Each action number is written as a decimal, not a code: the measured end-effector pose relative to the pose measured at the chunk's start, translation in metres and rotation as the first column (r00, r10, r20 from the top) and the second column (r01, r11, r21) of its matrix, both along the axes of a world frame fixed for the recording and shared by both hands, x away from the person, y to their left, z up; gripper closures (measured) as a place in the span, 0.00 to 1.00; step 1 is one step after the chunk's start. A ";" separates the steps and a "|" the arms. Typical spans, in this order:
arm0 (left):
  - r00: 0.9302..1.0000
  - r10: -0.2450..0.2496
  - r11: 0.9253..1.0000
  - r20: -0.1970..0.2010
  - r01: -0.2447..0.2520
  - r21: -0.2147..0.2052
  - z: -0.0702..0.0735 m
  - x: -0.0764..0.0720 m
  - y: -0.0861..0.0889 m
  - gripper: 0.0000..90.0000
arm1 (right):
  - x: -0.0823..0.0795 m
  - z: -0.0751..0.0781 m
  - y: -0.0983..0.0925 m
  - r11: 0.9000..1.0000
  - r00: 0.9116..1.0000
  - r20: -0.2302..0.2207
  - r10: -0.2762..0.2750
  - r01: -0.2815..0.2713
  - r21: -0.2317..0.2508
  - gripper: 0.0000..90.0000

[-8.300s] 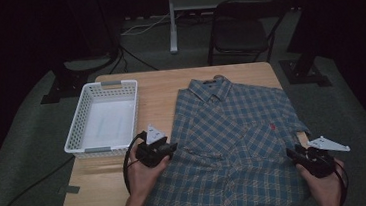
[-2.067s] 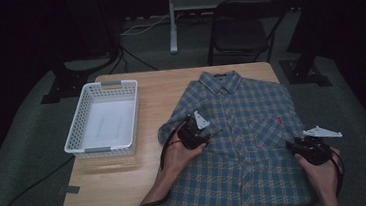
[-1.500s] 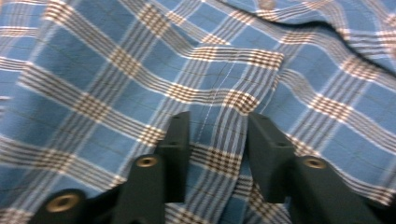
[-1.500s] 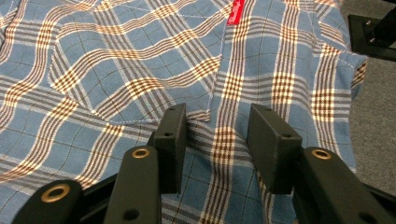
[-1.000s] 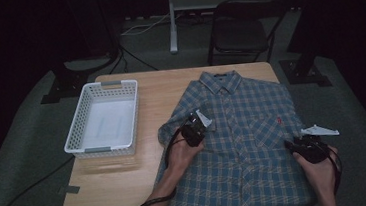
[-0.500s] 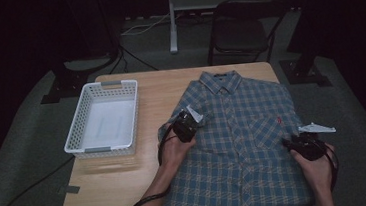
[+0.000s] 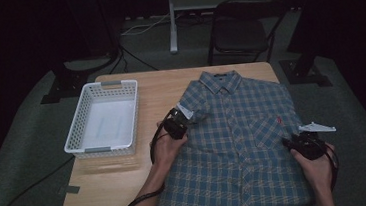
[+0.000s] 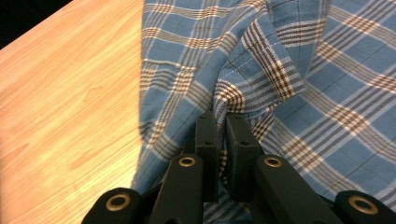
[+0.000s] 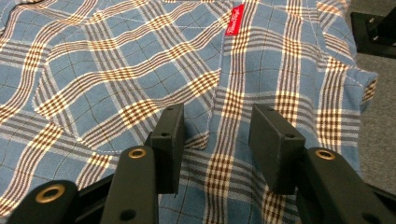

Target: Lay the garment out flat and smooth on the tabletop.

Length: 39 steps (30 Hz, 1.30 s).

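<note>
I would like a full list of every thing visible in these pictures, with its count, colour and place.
blue and brown plaid cotton shirt: one, blue with brown and white checks, spread flat on the right half of the table, its left sleeve folded inward
small red label: one, red, on the shirt's chest pocket
white plastic lattice basket: one, white, on the left part of the table
light wooden table: one, pale wood, centre
dark folding chair: one, black, on the floor behind the table
left gripper: one, black, pinching a fold of the sleeve
right gripper: one, black, jaws apart over the shirt's right side
hands: two, at the bottom edge
</note>
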<state>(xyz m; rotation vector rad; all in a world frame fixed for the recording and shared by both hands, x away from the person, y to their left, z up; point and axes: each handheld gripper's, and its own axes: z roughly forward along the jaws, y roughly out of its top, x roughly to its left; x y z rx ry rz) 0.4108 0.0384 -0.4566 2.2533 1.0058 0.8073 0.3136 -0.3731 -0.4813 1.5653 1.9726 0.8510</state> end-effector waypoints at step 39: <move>0.993 0.080 0.995 0.082 -0.085 0.059 0.015 0.001 0.026 0.95 | 0.010 -0.003 -0.003 0.999 1.000 0.025 -0.006 0.005 0.040 0.93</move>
